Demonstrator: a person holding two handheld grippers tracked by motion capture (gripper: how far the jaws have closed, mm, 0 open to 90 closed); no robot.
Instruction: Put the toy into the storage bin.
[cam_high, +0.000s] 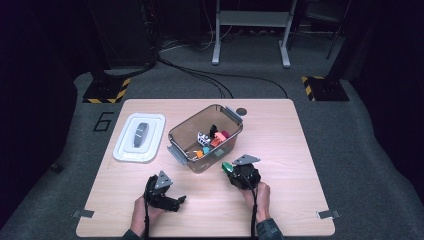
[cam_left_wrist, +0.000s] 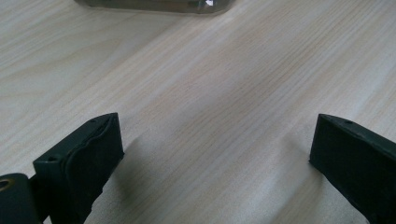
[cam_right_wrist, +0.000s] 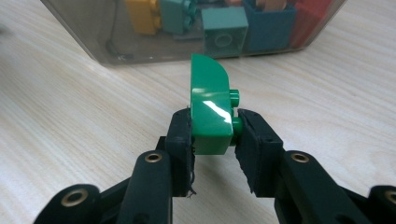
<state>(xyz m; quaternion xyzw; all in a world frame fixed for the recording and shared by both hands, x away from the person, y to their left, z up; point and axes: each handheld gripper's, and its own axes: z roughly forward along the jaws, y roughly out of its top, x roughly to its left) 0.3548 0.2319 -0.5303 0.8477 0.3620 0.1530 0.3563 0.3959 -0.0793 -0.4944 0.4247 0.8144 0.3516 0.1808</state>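
In the high view the contents of the clear plastic bin are a small jumble of coloured blocks, too small to tell apart. Your right gripper view cuts the bin off at the top edge, so only the lower parts of a yellow, two teal, a blue and a red block show through its wall.

The green plastic brick with a rounded top sits upright between the jaws of your right gripper. Both pads press its sides, one stud against the right-hand pad, so the grip is closed on it. The brick is just short of the bin's near wall, above the light wooden table.

Your right hand holds that gripper pointing forward and toward the bin. Your left gripper lies low over bare table, well apart from the right, jaws spread wide with nothing between them. The white lid rests left of the bin.
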